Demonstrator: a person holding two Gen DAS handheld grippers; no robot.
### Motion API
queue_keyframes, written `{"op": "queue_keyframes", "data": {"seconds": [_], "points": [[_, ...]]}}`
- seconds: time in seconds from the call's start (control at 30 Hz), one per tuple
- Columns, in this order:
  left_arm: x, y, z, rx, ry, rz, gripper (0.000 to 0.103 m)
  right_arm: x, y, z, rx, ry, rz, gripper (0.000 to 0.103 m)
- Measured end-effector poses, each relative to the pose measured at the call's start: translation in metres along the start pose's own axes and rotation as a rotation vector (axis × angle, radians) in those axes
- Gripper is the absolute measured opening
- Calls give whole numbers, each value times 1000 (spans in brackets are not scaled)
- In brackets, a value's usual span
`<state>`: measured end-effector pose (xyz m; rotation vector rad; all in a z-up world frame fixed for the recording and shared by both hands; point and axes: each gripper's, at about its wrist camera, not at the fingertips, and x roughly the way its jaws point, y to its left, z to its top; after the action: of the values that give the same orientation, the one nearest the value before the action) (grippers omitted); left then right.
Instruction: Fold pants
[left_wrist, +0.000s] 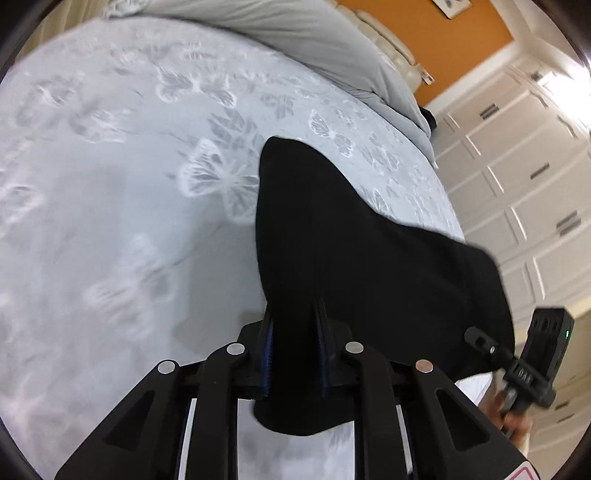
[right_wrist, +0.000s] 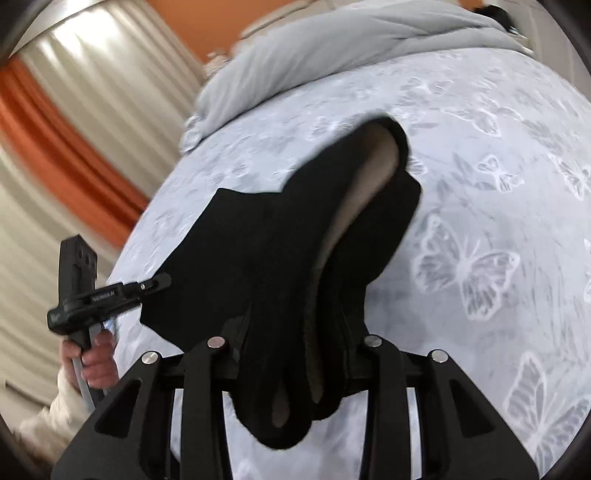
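left gripper clamped on black pants; right gripper clamped on bunched pants fabric, held above butterfly bedspread.

Matt black cloth pants — fuzzy lining; smooth butterfly-woven bedspread — faint sheen

Black pants lie over a pale grey bedspread patterned with white butterflies, before an orange wall.
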<state>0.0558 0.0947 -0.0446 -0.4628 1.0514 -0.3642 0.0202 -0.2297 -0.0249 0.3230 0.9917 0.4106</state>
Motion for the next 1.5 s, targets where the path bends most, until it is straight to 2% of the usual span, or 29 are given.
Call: {"op": "queue_keyframes", "data": {"seconds": [0.03, 0.07, 0.1, 0.13, 0.17, 0.23, 0.27, 0.3, 0.33, 0.43, 0.47, 0.5, 0.53, 0.6, 0.67, 0.73, 0.8, 0.87, 0.9, 0.93, 1.0, 1.07, 1.13, 1.17, 1.23, 1.27, 1.37, 1.43, 1.5], "points": [[-8, 4, -9, 11, -1, 42, 25, 6, -3, -10, -1, 36, -22, 53], [-8, 12, -20, 23, 4, 128, 33, 14, -12, -21, 18, 68, -123, 63], [-4, 18, -29, 43, 11, 259, 32, 19, -19, -24, 41, 88, -213, 65], [0, 21, -32, 54, 13, 328, 30, 19, -25, -24, 68, 95, -295, 65], [0, 24, -34, 67, 8, 373, 28, 13, -28, -22, 88, 62, -310, 66], [-13, 20, -31, 70, -53, 317, 32, -8, -23, -10, 101, -58, -220, 66], [-22, 14, -28, 74, -101, 303, 48, -14, -16, -2, 102, -112, -180, 71], [-29, 9, -24, 80, -140, 305, 71, -15, -12, 1, 97, -130, -171, 78], [-35, 2, -22, 88, -186, 315, 76, -11, -9, 6, 87, -131, -175, 79], [-34, -26, -16, 165, -280, 383, 77, 25, -11, 19, 90, -52, -214, 79], [-27, -37, -15, 209, -290, 422, 77, 46, -12, 21, 93, -6, -222, 72], [-22, -43, -15, 241, -293, 446, 77, 53, -16, 20, 85, 24, -222, 41], [-13, -49, -14, 268, -288, 466, 77, 63, -21, 24, 73, 40, -228, 28], [6, -59, -17, 311, -251, 486, 77, 62, -5, 32, 11, -11, -250, 12], [16, -62, -22, 329, -229, 486, 77, 34, 22, 43, -59, -111, -161, 11], [23, -64, -25, 350, -217, 489, 77, 18, 34, 42, -122, -158, -168, 12], [29, -67, -29, 369, -213, 506, 77, 38, 16, 37, -158, -103, -337, 23], [38, -66, -30, 378, -197, 530, 77, 68, -22, 30, -70, 21, -484, 27], [41, -65, -29, 374, -187, 534, 77, 62, -36, 27, 37, -6, -421, 27], [43, -62, -28, 362, -176, 537, 77, 52, -37, 29, 73, -36, -380, 27], [43, -58, -26, 341, -174, 543, 77, 21, -13, 29, 20, -144, -337, 27], [40, -57, -24, 327, -185, 548, 77, 4, 16, 23, -76, -199, -298, 27], [38, -56, -23, 323, -195, 558, 79, 8, 32, 18, -120, -169, -204, 27], [38, -55, -22, 322, -200, 567, 79, 26, 32, 14, -125, -102, -197, 24], [37, -52, -21, 312, -202, 578, 79, 66, 15, 8, -90, 42, -305, 24], [36, -49, -21, 303, -198, 581, 79, 79, 6, 7, -72, 72, -315, 22], [35, -43, -19, 284, -187, 593, 79, 63, 17, 18, -24, -8, -285, 24], [27, -39, -14, 269, -202, 610, 79, 52, 36, 22, -69, -68, -211, 24], [14, -35, -5, 250, -240, 634, 79, 54, 64, 27, -138, -81, -144, 24]]}}
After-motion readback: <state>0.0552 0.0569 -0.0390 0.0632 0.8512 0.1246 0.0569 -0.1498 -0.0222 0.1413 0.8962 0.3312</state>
